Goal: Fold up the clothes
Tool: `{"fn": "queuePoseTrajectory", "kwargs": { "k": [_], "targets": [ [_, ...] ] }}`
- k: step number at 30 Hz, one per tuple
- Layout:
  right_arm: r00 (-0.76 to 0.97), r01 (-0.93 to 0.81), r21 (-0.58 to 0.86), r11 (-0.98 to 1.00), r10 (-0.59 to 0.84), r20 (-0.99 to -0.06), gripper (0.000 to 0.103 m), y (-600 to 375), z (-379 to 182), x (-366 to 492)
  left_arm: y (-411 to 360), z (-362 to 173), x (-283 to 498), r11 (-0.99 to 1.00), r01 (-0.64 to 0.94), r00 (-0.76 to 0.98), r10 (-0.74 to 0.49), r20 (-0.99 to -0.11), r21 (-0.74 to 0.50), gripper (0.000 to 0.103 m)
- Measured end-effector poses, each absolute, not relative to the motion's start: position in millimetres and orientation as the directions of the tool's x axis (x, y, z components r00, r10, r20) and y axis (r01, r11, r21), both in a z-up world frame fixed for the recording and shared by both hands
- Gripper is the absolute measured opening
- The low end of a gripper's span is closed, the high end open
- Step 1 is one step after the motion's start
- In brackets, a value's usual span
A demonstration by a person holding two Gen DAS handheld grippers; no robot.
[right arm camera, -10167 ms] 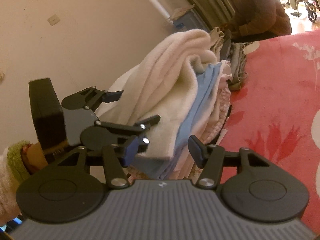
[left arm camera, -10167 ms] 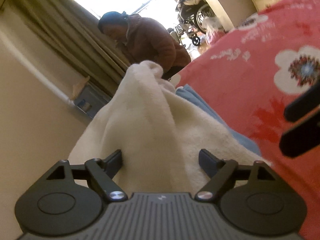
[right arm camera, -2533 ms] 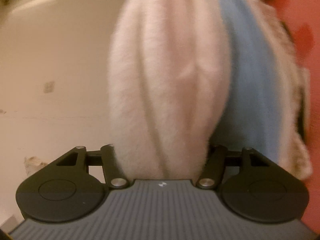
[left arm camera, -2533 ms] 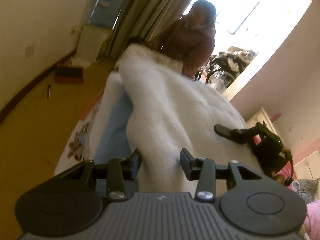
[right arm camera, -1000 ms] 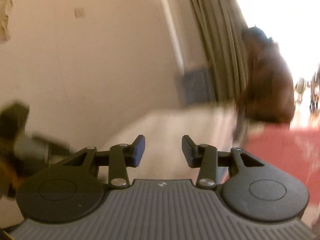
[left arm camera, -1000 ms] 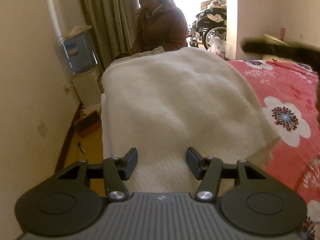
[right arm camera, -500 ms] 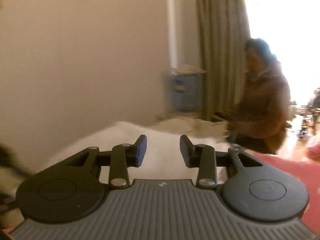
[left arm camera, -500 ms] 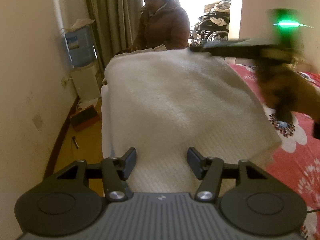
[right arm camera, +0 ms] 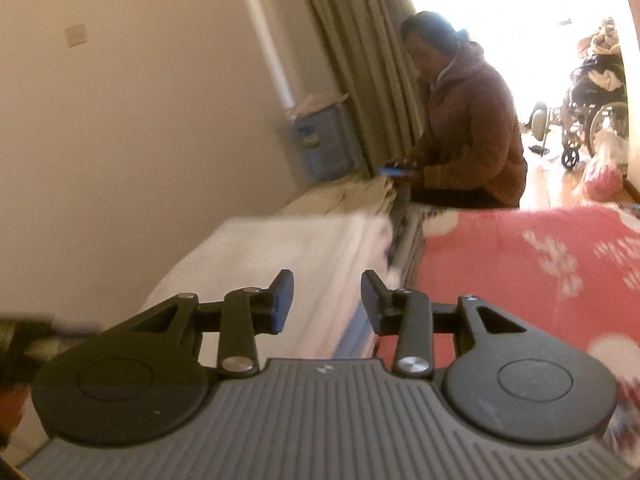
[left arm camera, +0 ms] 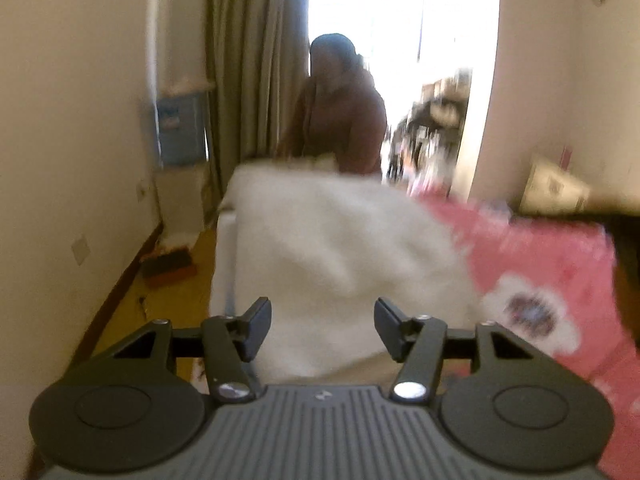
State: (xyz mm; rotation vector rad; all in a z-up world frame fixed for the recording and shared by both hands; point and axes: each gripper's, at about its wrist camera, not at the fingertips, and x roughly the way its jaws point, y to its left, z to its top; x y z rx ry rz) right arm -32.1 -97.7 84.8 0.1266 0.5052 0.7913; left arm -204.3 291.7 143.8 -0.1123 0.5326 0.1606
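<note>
A folded white fleece garment [left arm camera: 328,248] lies along the left edge of the bed, blurred in the left wrist view. My left gripper [left arm camera: 322,316] hangs just short of its near end. Its jaws are opening and the pads touch nothing. In the right wrist view the same white garment [right arm camera: 304,248] lies ahead and to the left, over a blue layer [right arm camera: 354,342]. My right gripper [right arm camera: 326,292] stands open above its near right edge, with nothing between the fingers. A dark blur at the left wrist view's right edge may be the right gripper.
The bed has a pink flowered cover [left arm camera: 540,272] [right arm camera: 520,264]. A person in a brown jacket [right arm camera: 468,140] sits at its far end beside more folded clothes [right arm camera: 352,196]. A wall, a curtain and a blue box [right arm camera: 324,144] stand on the left. A wheelchair [right arm camera: 592,120] is in the doorway.
Both grippers have drawn back and up from the white garment, which now looks smaller. The left jaws stand wider. The right gripper has gone from the middle of the left view to its right edge.
</note>
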Motion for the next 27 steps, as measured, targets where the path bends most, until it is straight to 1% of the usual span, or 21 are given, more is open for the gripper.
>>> {"fn": "queuePoseTrajectory", "kwargs": {
  "k": [3, 4, 5, 6, 8, 10, 11, 13, 15, 17, 19, 21, 23, 27],
  "targets": [
    [0.552, -0.681, 0.253, 0.687, 0.709, -0.439, 0.041, -119.2, 88.5, -85.6, 256.0, 156.9, -251.1, 0.974, -0.204, 0.881, 0.138, -0.453, -0.100, 0.072],
    [0.543, -0.697, 0.227, 0.681, 0.707, -0.454, 0.046, -124.8, 90.9, -104.9, 242.7, 159.6, -266.3, 0.970, -0.214, 0.886, 0.145, -0.440, -0.111, 0.078],
    [0.539, -0.712, 0.194, 0.675, 0.702, -0.465, 0.055, -130.3, 93.6, -125.0, 228.7, 160.7, -280.7, 0.966, -0.227, 0.888, 0.153, -0.433, -0.123, 0.083],
    [0.537, -0.726, 0.162, 0.668, 0.698, -0.474, 0.060, -135.5, 96.3, -143.8, 215.5, 161.5, -293.8, 0.964, -0.232, 0.891, 0.155, -0.427, -0.134, 0.085],
    [0.539, -0.749, 0.100, 0.655, 0.690, -0.483, 0.077, -144.9, 102.4, -177.9, 190.7, 163.2, -317.0, 0.959, -0.249, 0.892, 0.173, -0.417, -0.135, 0.093],
    [0.551, -0.759, 0.047, 0.650, 0.679, -0.486, 0.084, -153.9, 109.8, -208.5, 166.9, 165.0, -338.4, 0.954, -0.272, 0.891, 0.201, -0.407, -0.123, 0.099],
    [0.561, -0.756, 0.030, 0.654, 0.671, -0.484, 0.087, -157.1, 113.3, -219.3, 156.8, 165.5, -348.1, 0.950, -0.287, 0.888, 0.216, -0.405, -0.121, 0.101],
    [0.591, -0.735, 0.018, 0.677, 0.654, -0.473, 0.089, -161.0, 120.1, -232.5, 147.6, 164.0, -361.9, 0.931, -0.339, 0.870, 0.254, -0.424, -0.138, 0.103],
    [0.619, -0.714, 0.006, 0.700, 0.635, -0.463, 0.101, -164.9, 126.8, -245.8, 138.4, 162.5, -375.6, 0.908, -0.390, 0.848, 0.290, -0.443, -0.154, 0.103],
    [0.648, -0.688, -0.010, 0.725, 0.608, -0.459, 0.102, -167.6, 130.4, -257.6, 130.9, 160.4, -388.5, 0.881, -0.441, 0.823, 0.323, -0.467, -0.169, 0.103],
    [0.674, -0.645, -0.025, 0.764, 0.553, -0.489, 0.102, -166.6, 122.1, -263.2, 133.5, 153.0, -394.1, 0.851, -0.490, 0.787, 0.340, -0.515, -0.187, 0.103],
    [0.686, -0.600, -0.007, 0.800, 0.510, -0.518, 0.102, -167.0, 113.7, -267.4, 136.4, 143.2, -401.9, 0.819, -0.532, 0.762, 0.355, -0.542, -0.212, 0.103],
    [0.683, -0.581, 0.009, 0.814, 0.493, -0.539, 0.102, -165.7, 108.5, -269.7, 135.3, 134.1, -405.8, 0.799, -0.565, 0.735, 0.374, -0.566, -0.205, 0.103],
    [0.698, -0.585, -0.018, 0.811, 0.492, -0.520, 0.102, -160.6, 115.3, -279.9, 128.5, 121.8, -413.5, 0.778, -0.605, 0.685, 0.401, -0.609, -0.170, 0.103]
  ]
}}
